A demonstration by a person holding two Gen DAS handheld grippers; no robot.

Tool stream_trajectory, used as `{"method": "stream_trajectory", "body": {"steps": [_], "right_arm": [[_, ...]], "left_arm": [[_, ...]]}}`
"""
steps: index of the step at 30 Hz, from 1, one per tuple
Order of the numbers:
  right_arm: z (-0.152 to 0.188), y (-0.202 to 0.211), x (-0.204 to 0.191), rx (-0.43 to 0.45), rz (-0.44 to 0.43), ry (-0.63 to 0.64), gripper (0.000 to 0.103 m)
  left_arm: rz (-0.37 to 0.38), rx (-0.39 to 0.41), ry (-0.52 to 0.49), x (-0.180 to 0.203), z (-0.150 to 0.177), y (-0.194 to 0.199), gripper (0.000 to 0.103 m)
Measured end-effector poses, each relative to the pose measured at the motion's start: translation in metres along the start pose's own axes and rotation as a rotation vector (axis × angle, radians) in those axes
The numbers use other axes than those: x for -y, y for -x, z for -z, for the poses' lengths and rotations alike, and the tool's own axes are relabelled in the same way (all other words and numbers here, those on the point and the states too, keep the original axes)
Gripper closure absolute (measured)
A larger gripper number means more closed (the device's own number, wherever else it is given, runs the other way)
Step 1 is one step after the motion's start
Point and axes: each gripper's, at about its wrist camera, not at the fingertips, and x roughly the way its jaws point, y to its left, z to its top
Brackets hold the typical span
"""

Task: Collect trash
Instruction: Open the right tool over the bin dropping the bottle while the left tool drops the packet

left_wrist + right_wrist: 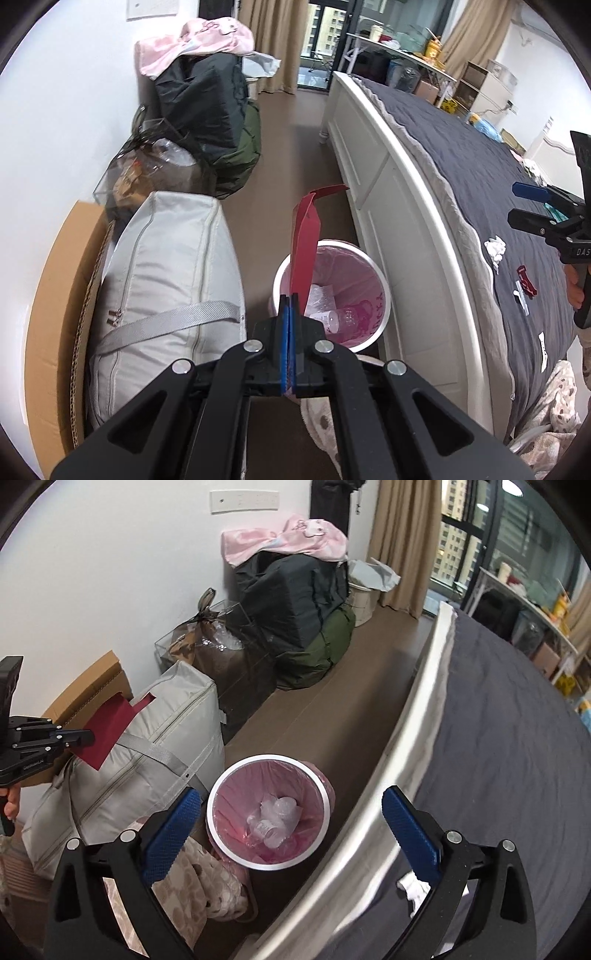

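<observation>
Left gripper: jaws pressed together on a red card sleeve, pinched at its lower end; the sleeve stands up and away from the pads, its top flap bent over.
Position of left gripper: above the near rim of the bin, beside the grey bag.
Right gripper: jaws spread wide, nothing between the blue pads; seen through the gap are the bin and the bed edge.
Waste bin: white, round, lined with a pink bag, standing on the brown floor between the grey bag and the bed frame.
Bin contents: a clear plastic bottle and crumpled clear wrapping.
Bed: white frame, dark grey quilt.
Items on quilt: crumpled white tissue, a dark red scrap, small white slips; more litter lies further up the quilt, too small to identify.
White scrap: on the quilt by the right gripper's right finger, possibly the same tissue.
Grey storage bag: zipped, webbing strap, against a flat cardboard sheet at the wall.
Stacked luggage: black bag on a green one, pink cloth on top.
Clear box: against the wall, with bottles and a brown bag.
Patterned fabric: heaped beside the bin.
</observation>
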Motion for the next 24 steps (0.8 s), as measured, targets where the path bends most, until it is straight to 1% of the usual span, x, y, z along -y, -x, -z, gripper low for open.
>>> {"method": "stream_trajectory", "body": {"steps": [7,11,15,19,24], "right_arm": [[0.017,0.016,0.030,0.010,0.051,-0.068,0.007],[0.028,0.027,0.048,0.019,0.079,-0.115,0.007],[0.039,0.041,0.064,0.028,0.115,-0.161,0.007],[0.050,0.053,0.076,0.040,0.174,-0.185,0.007],[0.061,0.065,0.091,0.045,0.233,-0.243,0.007]], "left_arm": [[0.051,-0.022,-0.076,0.028,-0.016,-0.017,0.103],[0.085,-0.040,-0.120,0.045,-0.028,-0.034,0.103],[0.108,-0.083,-0.171,0.058,-0.036,-0.062,0.103],[0.128,-0.120,-0.222,0.071,-0.046,-0.090,0.103],[0.144,-0.130,-0.250,0.083,-0.057,-0.110,0.103]]}}
